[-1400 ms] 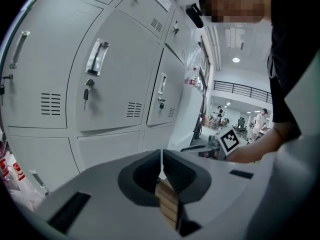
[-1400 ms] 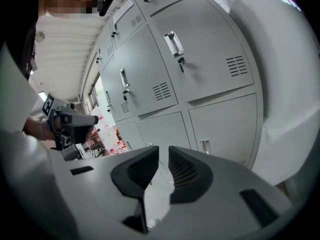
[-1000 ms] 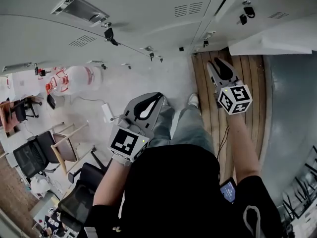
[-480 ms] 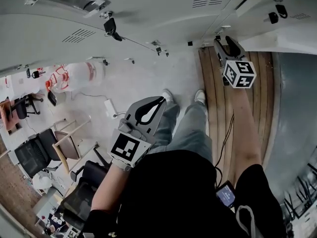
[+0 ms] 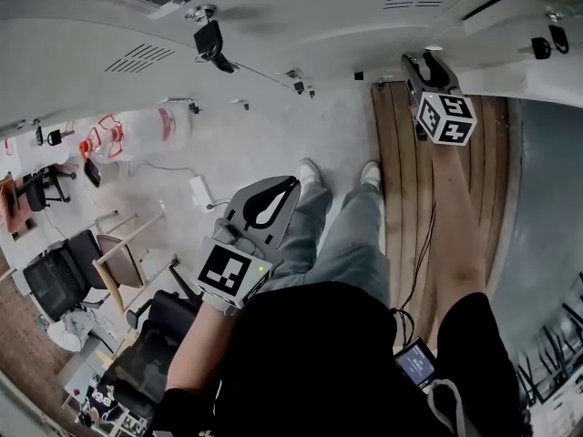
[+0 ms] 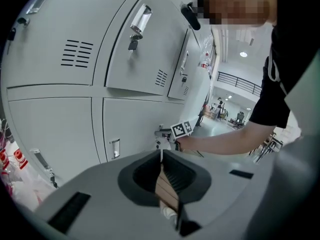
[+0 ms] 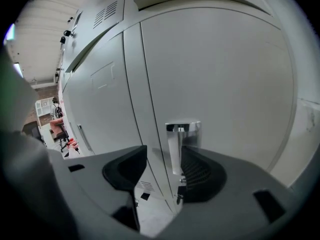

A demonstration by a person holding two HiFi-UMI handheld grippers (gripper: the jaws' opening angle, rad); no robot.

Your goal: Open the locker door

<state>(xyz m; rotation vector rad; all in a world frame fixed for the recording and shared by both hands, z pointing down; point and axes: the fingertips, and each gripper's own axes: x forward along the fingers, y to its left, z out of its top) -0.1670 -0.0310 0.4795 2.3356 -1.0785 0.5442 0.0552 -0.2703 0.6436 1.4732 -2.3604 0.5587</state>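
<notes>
Grey metal lockers [image 5: 301, 25] fill the top of the head view. My right gripper [image 5: 426, 65] is stretched out to a low locker door [image 7: 220, 84]. Its jaws stand wide open around the door's chrome handle [image 7: 183, 143]. The handle sits close to the right jaw, with a gap on its left, and no pad presses on it. The left gripper view shows the right gripper's marker cube [image 6: 181, 129] at that handle. My left gripper [image 5: 293, 183] hangs low over the floor, away from the lockers, shut with nothing in it [image 6: 161, 156].
Keys [image 5: 209, 42] hang from upper locker locks. A wooden floor strip [image 5: 401, 208] runs under my right arm. Chairs [image 5: 100, 271] and white containers with red parts [image 5: 137, 135] stand on the left. The person's shoes [image 5: 310, 171] are near the locker base.
My right gripper has reached forward to the locker door and its jaws have gone from nearly closed to wide open around the handle. The left gripper has stayed put.
</notes>
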